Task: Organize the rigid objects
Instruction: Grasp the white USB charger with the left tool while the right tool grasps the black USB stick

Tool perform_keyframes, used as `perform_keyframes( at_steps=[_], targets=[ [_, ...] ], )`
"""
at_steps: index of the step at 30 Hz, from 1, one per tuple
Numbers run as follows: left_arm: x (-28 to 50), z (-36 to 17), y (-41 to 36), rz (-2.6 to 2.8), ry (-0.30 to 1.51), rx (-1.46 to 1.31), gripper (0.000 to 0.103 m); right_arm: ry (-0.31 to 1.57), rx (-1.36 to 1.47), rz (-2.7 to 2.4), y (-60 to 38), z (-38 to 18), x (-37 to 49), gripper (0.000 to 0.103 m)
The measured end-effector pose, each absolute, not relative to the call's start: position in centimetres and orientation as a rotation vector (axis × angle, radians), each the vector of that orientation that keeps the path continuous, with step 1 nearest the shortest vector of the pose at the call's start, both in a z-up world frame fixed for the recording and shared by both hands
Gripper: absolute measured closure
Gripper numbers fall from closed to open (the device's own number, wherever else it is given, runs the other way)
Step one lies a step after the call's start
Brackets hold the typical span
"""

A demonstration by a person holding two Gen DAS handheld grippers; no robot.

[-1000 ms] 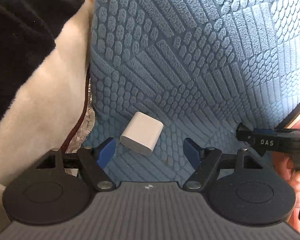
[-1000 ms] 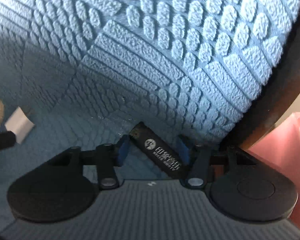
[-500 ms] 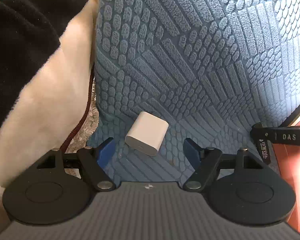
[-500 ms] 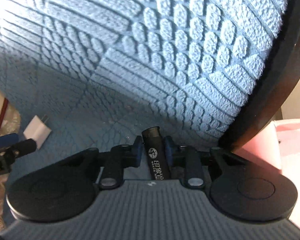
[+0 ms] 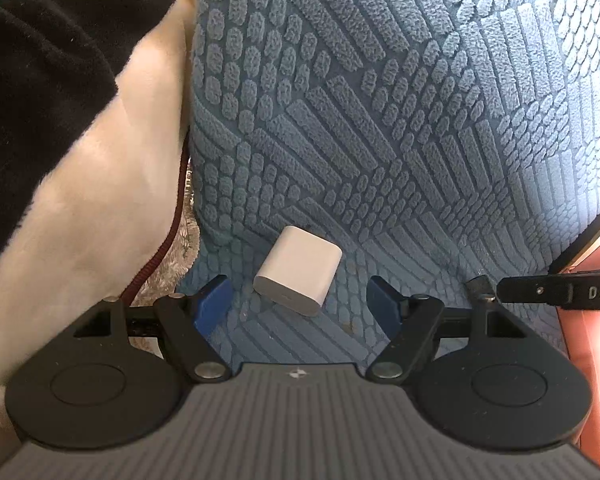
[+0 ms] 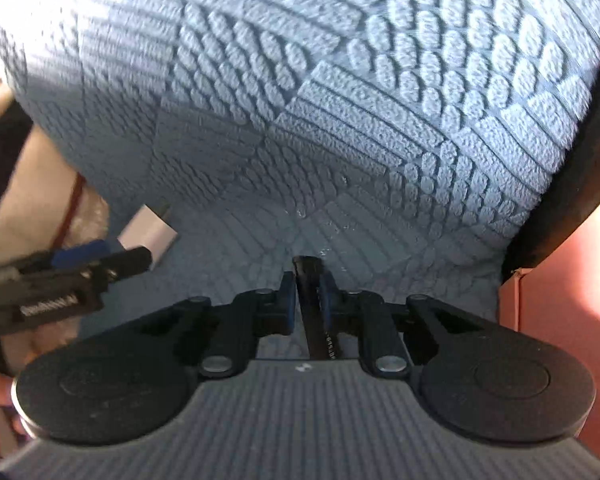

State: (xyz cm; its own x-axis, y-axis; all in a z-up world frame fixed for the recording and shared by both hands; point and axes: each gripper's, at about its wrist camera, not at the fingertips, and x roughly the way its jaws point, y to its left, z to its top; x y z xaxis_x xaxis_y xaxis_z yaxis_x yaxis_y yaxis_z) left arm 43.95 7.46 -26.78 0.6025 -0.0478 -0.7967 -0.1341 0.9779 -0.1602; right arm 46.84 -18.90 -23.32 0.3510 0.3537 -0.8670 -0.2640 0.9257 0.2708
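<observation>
Now the right gripper is pinched flat on the slim black stick, raised off the blue textured cushion where it previously lay loose between wider jaws. Pickup appears complete. The left gripper remains spread around the white charger block, untouched.

Two wrist fisheyes, both close above one blue textured-fabric cushion, both angled steeply down along their own fingers.

The left wrist view faces the cushion's left edge, where a cream-and-black fleece blanket lies, with a small white rounded plastic charger block very near its lens. The right wrist view faces the cushion's right edge beside a pink box. They share the cushion's middle, the charger block, and each sees the other gripper's tip at its frame edge.
</observation>
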Motion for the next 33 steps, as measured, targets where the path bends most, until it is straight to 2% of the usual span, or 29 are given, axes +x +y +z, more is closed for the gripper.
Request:
perform_keyframes(
  at_steps=[4,8,16,18,33],
  targets=[
    [44.3,-26.8,7.5,0.051,0.920,-0.222,0.024,1.136,0.062,0.373,-19.5,-22.8,46.5,0.083],
    [44.8,-26.9,7.4,0.055,0.915,-0.215,0.024,1.146,0.078,0.423,-18.8,-22.8,45.9,0.074],
    [45.5,-27.2,6.8,0.060,0.916,-0.200,0.024,1.135,-0.222,0.414,-15.3,-24.8,44.3,0.074],
    [45.5,-27.3,6.8,0.058,0.915,-0.200,0.024,1.136,-0.237,0.431,-15.0,-25.2,44.1,0.078],
    [46.6,-28.2,5.0,0.067,0.920,-0.079,0.024,1.061,-0.210,0.468,-14.4,-22.7,43.2,0.078]
  ],
)
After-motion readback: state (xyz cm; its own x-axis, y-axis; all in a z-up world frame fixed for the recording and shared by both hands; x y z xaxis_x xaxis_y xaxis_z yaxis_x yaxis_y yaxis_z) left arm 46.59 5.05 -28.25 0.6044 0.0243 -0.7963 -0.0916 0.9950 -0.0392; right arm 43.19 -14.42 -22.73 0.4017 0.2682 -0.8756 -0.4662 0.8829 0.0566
